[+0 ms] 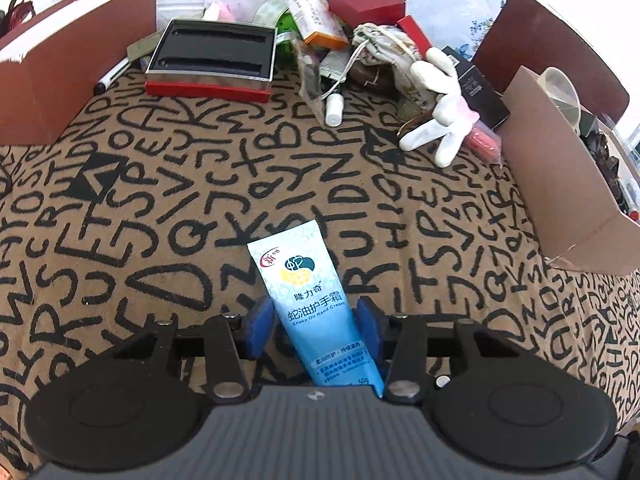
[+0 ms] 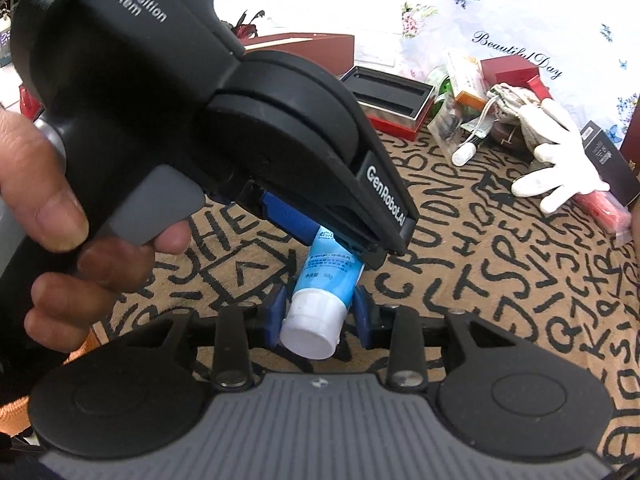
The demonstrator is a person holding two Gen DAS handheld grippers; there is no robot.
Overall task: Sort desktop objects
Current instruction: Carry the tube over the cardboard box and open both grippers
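Basically both grippers share one hand cream tube [image 1: 310, 300]: left gripper [image 1: 316, 320] pinches its body, crimped end sticking out ahead of the fingers, over the lettered cloth [image 1: 160, 200]. Right gripper [image 2: 318, 316] sits around the white cap [image 2: 310, 330], pads at the tube shoulder, seemingly clamped. Tube's long axis runs between the two, so a handover or cap twist looks next.

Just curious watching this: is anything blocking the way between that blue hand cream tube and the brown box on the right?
Nothing visible does. The hand cream tube is held up off the table, and only bare patterned cloth lies between it and the brown box.
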